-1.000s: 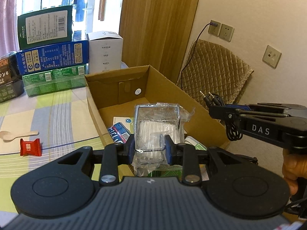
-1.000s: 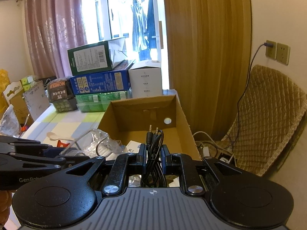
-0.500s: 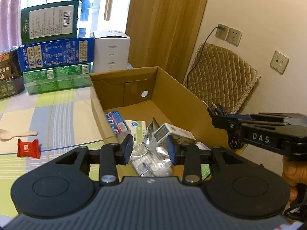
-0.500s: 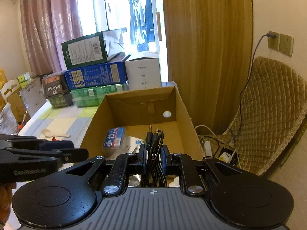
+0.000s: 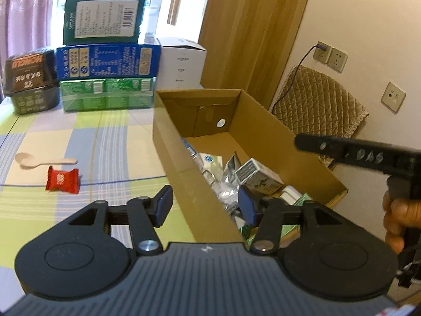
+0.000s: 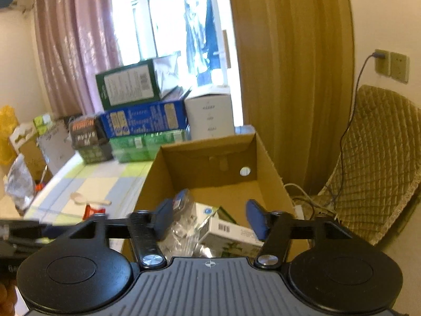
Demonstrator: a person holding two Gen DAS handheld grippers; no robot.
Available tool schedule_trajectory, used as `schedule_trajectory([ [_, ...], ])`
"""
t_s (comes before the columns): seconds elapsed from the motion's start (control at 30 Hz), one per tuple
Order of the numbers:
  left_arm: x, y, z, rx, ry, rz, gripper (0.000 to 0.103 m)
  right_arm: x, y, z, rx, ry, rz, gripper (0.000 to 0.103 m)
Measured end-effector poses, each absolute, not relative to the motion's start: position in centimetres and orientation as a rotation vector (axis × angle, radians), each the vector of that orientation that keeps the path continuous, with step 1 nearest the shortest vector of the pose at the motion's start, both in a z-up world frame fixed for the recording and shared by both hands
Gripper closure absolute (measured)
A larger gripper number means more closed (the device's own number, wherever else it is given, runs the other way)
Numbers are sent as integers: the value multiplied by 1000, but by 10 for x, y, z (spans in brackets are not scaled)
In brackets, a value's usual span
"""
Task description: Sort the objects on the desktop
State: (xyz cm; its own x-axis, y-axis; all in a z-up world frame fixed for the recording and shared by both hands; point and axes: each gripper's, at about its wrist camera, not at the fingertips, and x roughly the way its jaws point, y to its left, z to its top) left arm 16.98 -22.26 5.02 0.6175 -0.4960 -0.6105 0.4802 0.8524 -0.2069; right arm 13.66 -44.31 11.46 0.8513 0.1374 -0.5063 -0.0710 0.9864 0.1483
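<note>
- Both grippers have let go since a second ago: left gripper (image 5: 204,206) jaws spread wide, empty, straddling the cardboard box (image 5: 184,163) wall.
- Right gripper (image 6: 208,218) jaws likewise spread, holding nothing, above the box.

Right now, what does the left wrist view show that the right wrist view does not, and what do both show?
Only the left wrist view shows the square white wall socket and the hand holding the right gripper.

Only the right wrist view shows the yellow bag and the crumpled clear plastic bag at the table's far left.

Both show the open brown cardboard box, the pale wooden spoon, the red candy wrapper and the stacked cartons.
</note>
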Motion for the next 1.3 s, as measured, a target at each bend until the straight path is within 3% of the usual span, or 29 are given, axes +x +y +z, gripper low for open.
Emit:
schedule_trajectory([
  [0.33,136,-184,45,-27,727,-492,33,90,-432,116,166,559,96,40],
  [0.83,78,-86,50,-12,717,-305,2,25,-355,112,181,580,213,13],
  [1.1,61,-41,49,31,714,-184,2,11,-318,106,152,587,270,3],
  [1.3,45,-18,50,19,708,-149,1,5,-297,106,135,587,300,2],
])
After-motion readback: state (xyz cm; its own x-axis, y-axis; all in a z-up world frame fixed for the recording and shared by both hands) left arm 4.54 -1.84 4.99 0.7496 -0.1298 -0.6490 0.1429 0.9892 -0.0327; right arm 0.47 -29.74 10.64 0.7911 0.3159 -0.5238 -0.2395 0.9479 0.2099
